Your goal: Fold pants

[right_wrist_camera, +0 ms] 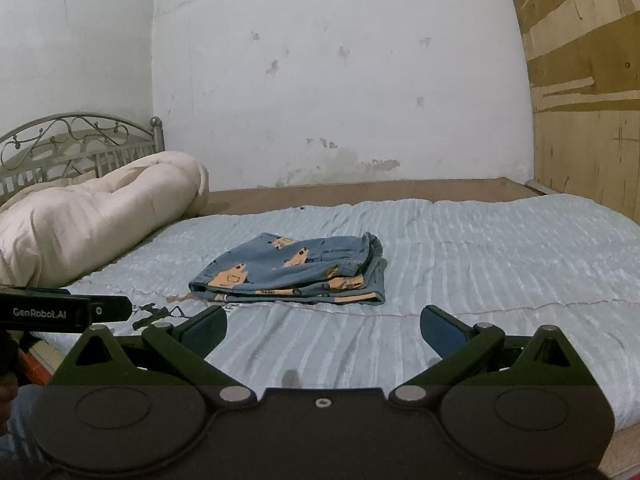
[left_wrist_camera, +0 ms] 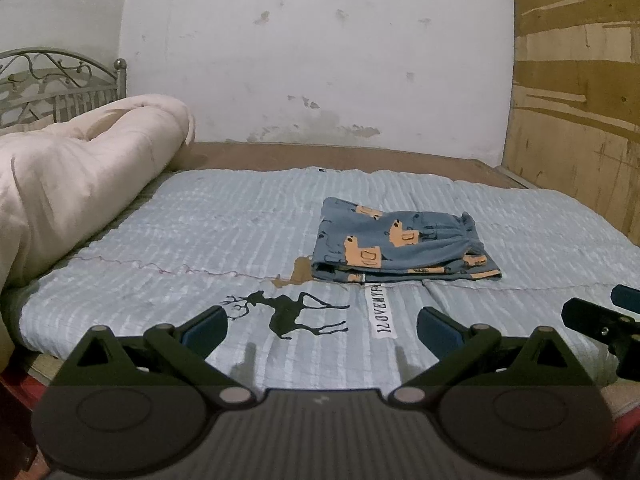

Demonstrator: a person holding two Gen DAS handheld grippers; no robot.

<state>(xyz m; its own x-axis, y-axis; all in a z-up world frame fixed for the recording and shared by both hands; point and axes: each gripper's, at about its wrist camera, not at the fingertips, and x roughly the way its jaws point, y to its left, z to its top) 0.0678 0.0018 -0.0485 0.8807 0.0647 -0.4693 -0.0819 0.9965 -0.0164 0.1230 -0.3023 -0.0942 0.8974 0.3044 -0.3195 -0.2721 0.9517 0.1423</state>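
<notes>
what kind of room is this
Most likely a bedroom in a home. A bed with a pale blue quilted cover fills the view, a metal scrollwork headboard stands at its left end, and a rolled cream comforter lies beside folded pants.

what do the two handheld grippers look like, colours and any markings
Both the left gripper and right gripper are matte black, with angular linkage arms, silver pivot pins and dark blue fingers. The left one's side reads "GenRobot.AI" in white.
</notes>
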